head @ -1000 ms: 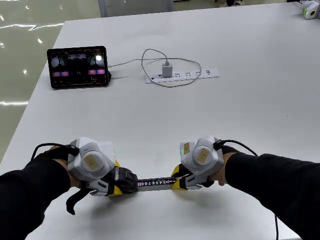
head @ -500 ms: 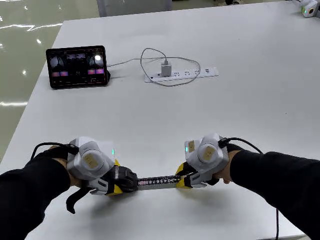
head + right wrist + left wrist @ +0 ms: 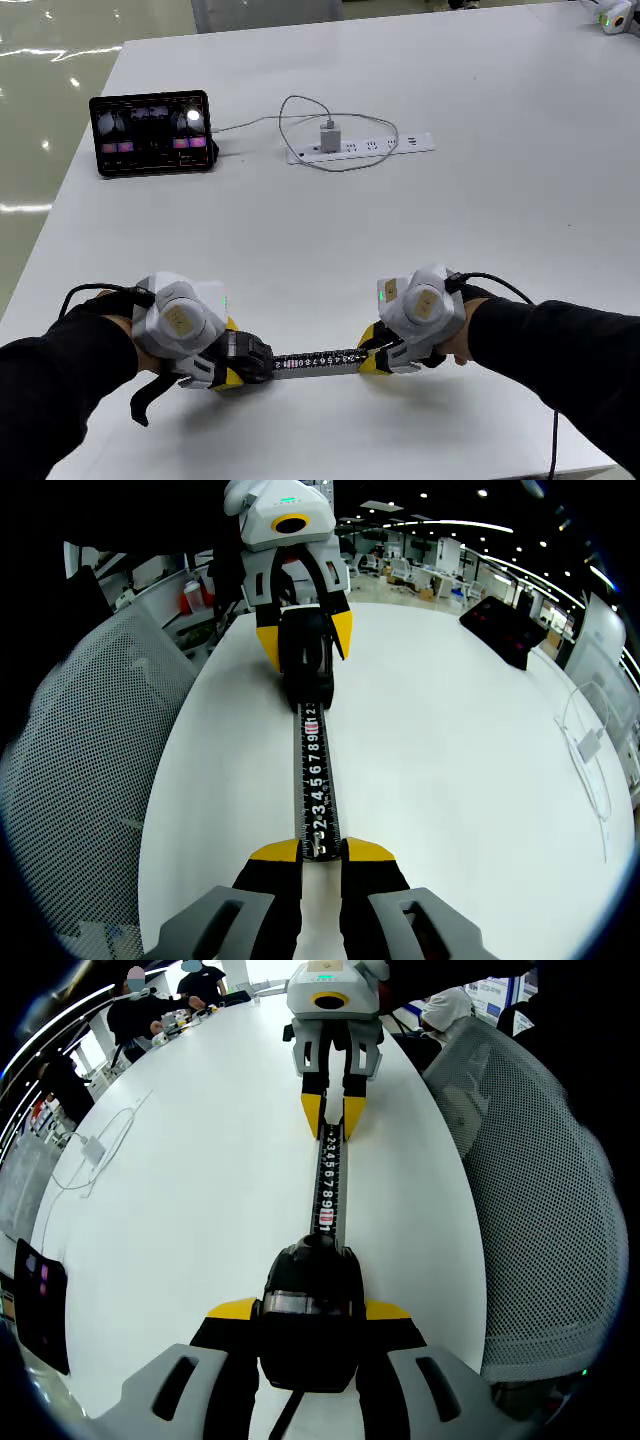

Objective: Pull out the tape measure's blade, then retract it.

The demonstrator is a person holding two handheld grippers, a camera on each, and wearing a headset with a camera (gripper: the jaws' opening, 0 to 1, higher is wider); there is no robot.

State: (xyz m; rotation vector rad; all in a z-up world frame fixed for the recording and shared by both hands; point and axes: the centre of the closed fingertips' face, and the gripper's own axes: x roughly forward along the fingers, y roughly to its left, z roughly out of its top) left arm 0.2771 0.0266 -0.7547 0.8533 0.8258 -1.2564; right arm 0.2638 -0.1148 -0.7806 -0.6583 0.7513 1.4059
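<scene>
Tablet [image 3: 153, 133] and power strip [image 3: 360, 147] sit on white table [image 3: 500, 210]

I see the tape measure [image 3: 312, 1310] in black, its pale blade [image 3: 316, 770] printed with black numerals and one red mark. My fingers [image 3: 275, 852] are tipped yellow over grey. The table [image 3: 480, 200] is plain white, and the black tablet [image 3: 152, 133] glows pink and purple.

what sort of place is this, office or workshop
Probably an open-plan office or lab: a long white table, a grey mesh office chair beside it, and rows of ceiling strip lights over more desks behind.
</scene>
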